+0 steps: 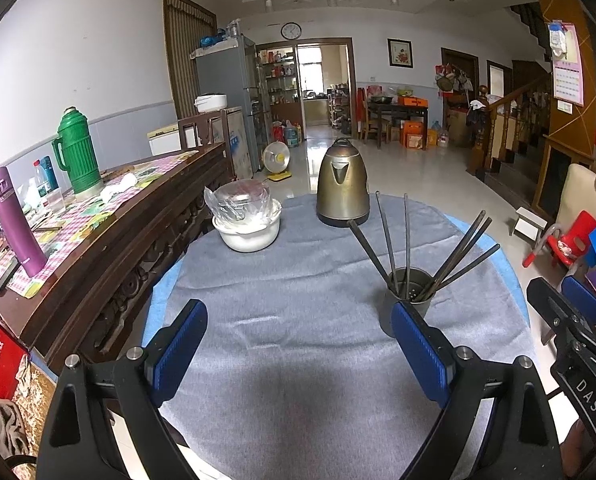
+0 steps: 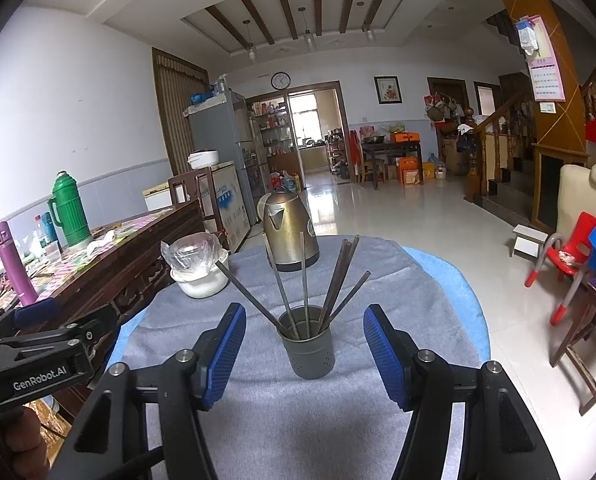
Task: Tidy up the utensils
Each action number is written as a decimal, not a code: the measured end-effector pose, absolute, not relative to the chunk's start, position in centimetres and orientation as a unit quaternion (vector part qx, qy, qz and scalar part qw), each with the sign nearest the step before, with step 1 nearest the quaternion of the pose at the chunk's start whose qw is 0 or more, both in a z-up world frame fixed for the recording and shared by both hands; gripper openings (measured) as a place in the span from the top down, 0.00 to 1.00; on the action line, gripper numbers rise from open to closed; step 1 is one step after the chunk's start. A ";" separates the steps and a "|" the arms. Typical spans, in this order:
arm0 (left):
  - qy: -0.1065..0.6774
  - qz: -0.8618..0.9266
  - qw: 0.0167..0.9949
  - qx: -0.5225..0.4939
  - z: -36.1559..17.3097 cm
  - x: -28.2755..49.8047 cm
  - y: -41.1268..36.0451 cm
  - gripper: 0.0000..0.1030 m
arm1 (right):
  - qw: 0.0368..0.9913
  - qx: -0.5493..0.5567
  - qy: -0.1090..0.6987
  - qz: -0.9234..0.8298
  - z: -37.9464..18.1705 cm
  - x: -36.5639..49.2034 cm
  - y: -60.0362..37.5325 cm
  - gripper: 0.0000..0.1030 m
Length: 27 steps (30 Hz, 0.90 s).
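A dark grey perforated utensil cup (image 2: 308, 344) stands upright on the grey cloth of the round table (image 2: 258, 420), with several dark chopsticks (image 2: 303, 280) fanned out in it. My right gripper (image 2: 303, 354) is open and empty, its blue pads on either side of the cup but nearer to me. In the left wrist view the cup (image 1: 407, 300) stands just behind the right pad, with the chopsticks (image 1: 405, 236) in it. My left gripper (image 1: 298, 350) is open and empty over bare cloth, left of the cup.
A brass-coloured kettle (image 1: 342, 184) stands at the table's far edge. A white bowl with a plastic-wrapped container (image 1: 246, 220) sits at the far left. A wooden sideboard (image 1: 98, 220) with a green thermos (image 1: 76, 152) and purple flask (image 1: 16, 226) runs along the left. Red child's chair (image 2: 569, 256) at right.
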State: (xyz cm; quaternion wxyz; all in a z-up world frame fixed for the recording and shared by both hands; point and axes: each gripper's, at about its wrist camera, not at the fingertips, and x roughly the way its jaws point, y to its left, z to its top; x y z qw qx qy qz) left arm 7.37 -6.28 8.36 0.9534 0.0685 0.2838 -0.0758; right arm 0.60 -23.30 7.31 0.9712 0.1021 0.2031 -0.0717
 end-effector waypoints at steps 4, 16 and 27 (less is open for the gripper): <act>0.287 -0.076 0.952 0.069 8.2 7.8 -6.3 0.09 | 0.970 0.102 0.207 -0.073 7.1 1.1 -23.3 0.36; 0.295 -0.069 0.950 0.068 7.7 9.7 -6.0 0.09 | 0.969 0.102 0.212 -0.077 6.7 3.3 -23.5 0.36; 0.304 -0.066 0.948 0.070 7.4 11.7 -6.0 0.09 | 0.964 0.106 0.232 -0.076 5.2 5.6 -23.6 0.36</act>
